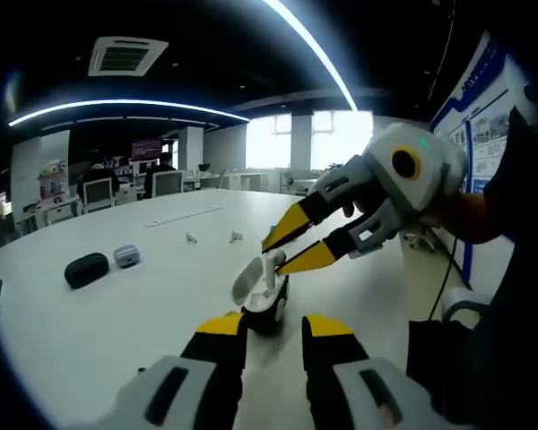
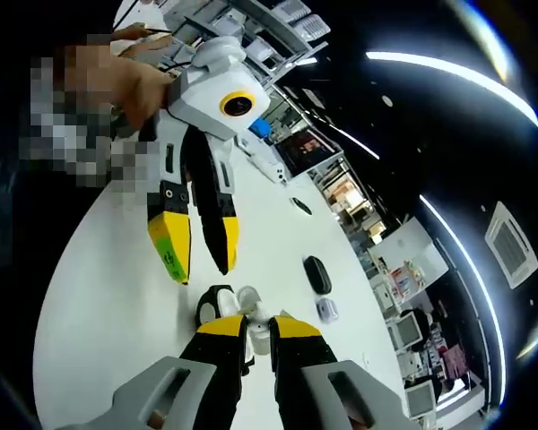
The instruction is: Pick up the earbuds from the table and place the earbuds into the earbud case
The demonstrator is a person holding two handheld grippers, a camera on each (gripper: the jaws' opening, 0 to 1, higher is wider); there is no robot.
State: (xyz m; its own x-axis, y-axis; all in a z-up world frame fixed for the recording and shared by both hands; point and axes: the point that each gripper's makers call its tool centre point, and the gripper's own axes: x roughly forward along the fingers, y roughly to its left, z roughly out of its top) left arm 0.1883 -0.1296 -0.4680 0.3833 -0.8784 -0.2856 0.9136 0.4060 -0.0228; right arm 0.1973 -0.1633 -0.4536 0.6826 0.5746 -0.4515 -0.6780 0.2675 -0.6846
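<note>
In the left gripper view, a black oval case (image 1: 87,270) lies far left of the open earbud case (image 1: 264,296) on the white table (image 1: 90,331), with a small grey case (image 1: 126,256) just beside it on its right. Beyond the earbud case, two small white earbuds (image 1: 191,237) (image 1: 236,236) lie well apart from it on the tabletop. The earbud case stands with its white lid up, just ahead of the left gripper (image 1: 273,328), whose yellow-tipped jaws stand a narrow gap apart with nothing between them. From the right of the case the right gripper (image 1: 279,252) reaches in, its jaws closed narrowly on a white earbud (image 1: 273,260) directly above the case's open mouth.

In the right gripper view, the left gripper (image 2: 197,258) hangs just left of the earbud case (image 2: 217,309), jaws slightly parted. The right gripper (image 2: 257,326) pinches the white earbud (image 2: 247,298) beside the case.
</note>
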